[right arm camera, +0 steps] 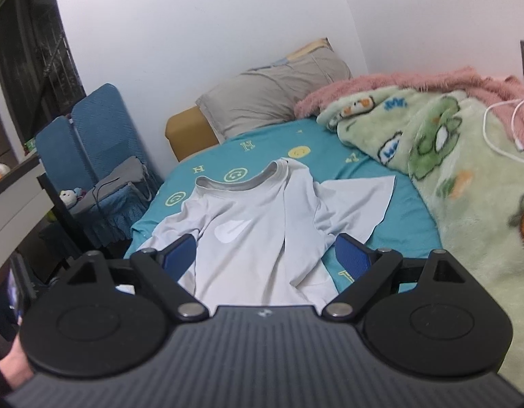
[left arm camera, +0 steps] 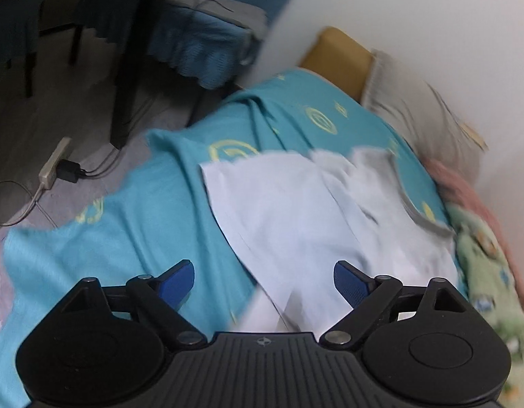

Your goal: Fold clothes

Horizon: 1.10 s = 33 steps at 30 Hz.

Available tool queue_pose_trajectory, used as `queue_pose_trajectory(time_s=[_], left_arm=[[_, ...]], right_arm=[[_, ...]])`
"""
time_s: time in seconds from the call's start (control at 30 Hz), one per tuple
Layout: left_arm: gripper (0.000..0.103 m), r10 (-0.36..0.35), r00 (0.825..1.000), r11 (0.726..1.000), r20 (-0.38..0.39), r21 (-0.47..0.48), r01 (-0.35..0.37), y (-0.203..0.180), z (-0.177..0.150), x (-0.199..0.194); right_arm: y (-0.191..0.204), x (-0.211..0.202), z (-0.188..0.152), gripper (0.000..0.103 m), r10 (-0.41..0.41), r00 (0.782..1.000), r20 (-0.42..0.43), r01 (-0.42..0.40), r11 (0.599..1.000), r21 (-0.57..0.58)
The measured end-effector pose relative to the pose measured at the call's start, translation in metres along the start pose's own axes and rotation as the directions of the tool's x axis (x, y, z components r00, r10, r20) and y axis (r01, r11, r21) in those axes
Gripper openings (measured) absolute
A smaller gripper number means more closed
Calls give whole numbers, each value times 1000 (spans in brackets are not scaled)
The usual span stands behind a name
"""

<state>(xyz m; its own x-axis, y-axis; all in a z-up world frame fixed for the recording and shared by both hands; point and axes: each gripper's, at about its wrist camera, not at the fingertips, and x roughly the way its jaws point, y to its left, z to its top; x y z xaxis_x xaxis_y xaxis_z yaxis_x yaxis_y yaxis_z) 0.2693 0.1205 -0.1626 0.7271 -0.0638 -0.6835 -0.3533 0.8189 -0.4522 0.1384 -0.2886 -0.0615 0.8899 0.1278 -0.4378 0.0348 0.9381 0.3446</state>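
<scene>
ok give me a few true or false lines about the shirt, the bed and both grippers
1. The shirt lies on a teal sheet. True.
2. The right gripper is shut on a sleeve. False: it is open and holds nothing.
3. The left gripper is open. True.
4. The shirt is folded into a neat square. False: it lies spread out and rumpled, collar toward the pillow.
5. A green blanket lies beside the shirt. True.
</scene>
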Motion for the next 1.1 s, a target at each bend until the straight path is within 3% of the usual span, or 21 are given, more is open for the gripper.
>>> queue_pose_trajectory(time_s=[0.1,0.23,0.33,0.43,0.53,0.6,0.67,0.77,0.93,1.1], left_arm=[[80,41,998,999,55,-2,-41,12,14,21],[67,43,997,999,67,-5,-43,17,27,46],[52,58,996,998,64,18,-60,13,30,62],[50,52,997,998,61,37,-54,10,32,72],[45,75,997,986,37,150,-79,1,37,79],[25,100,995,972,29,210,-104,0,41,81],[4,106,994,974,27,197,-109,6,47,78],[2,82,995,980,55,177,-91,14,58,65],[1,13,994,971,107,234,-38,14,74,44],[1,7,987,962,158,268,-50,2,97,36]], right_arm=[[-7,7,-2,90,0,1000,-11,0,999,32],[-14,33,-6,90,1,999,-46,1,999,51],[-20,49,-8,90,-2,997,-75,8,997,75],[-25,62,-10,90,-1,995,-100,11,995,100],[-28,68,-10,90,5,994,-114,9,993,119],[-30,68,-11,90,9,993,-120,7,991,132],[-31,67,-12,90,8,993,-122,9,991,137],[-29,65,-12,90,3,993,-122,14,991,135],[-29,65,-14,90,8,991,-135,11,989,145],[-31,69,-16,90,5,989,-146,17,989,149]])
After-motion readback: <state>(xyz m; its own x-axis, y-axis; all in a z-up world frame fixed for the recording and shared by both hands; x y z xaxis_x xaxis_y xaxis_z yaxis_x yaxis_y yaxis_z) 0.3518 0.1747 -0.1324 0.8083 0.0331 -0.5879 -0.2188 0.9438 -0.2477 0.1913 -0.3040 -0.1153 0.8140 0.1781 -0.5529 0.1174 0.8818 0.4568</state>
